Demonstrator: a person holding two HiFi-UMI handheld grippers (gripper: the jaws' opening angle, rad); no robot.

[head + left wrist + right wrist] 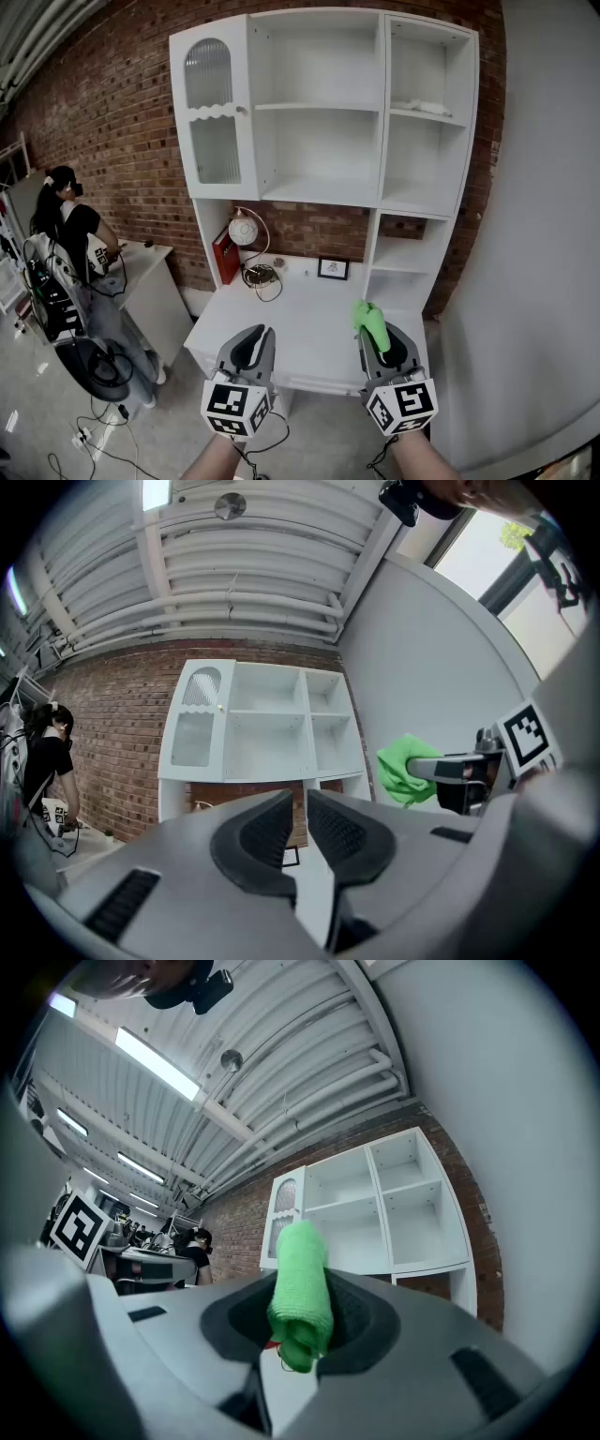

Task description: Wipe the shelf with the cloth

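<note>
left gripper (255,342): jaws all but together, nothing between them, hovering over the near edge of the white desk top (300,309).

shelf unit (323,187): far, dead ahead. Nothing touches it yet.

right gripper (378,345): clamped on the green cloth (368,321), over the desk top's near right part, well apart from the upper boards.

The cloth is a folded roll with its long axis along the jaws. Its free end sticks out past the tips and points far, toward the unit.

My read: approach step.
- Reach in with the right gripper.
- Lay the protruding end flat on a board, jaw tips off the paint.
- Sweep left-right along the board.
- Mind the lamp (243,228) and small frame (332,269) on the lower level.
</note>
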